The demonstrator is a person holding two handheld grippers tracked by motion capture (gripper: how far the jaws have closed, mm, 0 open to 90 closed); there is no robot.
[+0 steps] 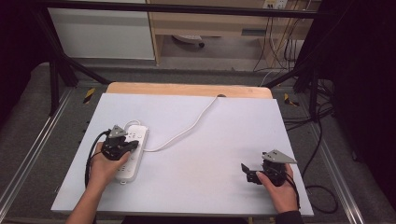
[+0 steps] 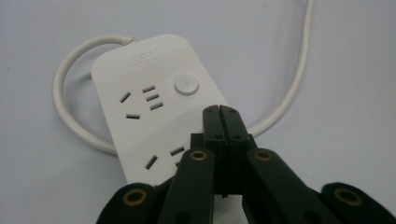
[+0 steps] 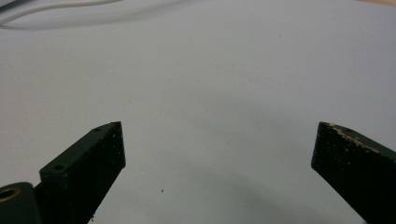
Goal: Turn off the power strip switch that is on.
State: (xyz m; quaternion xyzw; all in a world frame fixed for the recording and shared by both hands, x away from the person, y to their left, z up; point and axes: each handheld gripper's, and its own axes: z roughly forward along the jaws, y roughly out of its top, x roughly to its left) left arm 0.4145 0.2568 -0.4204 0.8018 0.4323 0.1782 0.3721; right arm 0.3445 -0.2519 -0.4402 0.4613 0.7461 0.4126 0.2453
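White plastic, glossy and rounded at the corners, makes up the power strip (image 2: 149,107) that I have under my left claw (image 2: 219,108); in the left gripper view it runs from the upper middle of the frame down toward the bottom centre, with a faint embossed brand mark near its top end, a round white button (image 2: 186,85) just right of the first socket group, and dark slots for that group and a second group below it. Its white cord (image 2: 70,116) leaves the top end, loops round the left side of the strip and passes beneath it, then climbs away up the right edge of the frame. In the high view the strip (image 1: 133,149) lies lengthwise at the left of the pale bench (image 1: 201,140), and the cord (image 1: 187,128) snakes up toward the top centre of the frame. My left claw (image 1: 128,145) is clenched, jaws pressed flat together with nothing between them, their tips over the strip's right edge below the button; I cannot tell whether they touch the plastic. My right claw (image 1: 250,172) sits well apart at the lower right of the high view, over bare bench, and in the right gripper view its jaws stand released and wide with nothing between them (image 3: 217,149).
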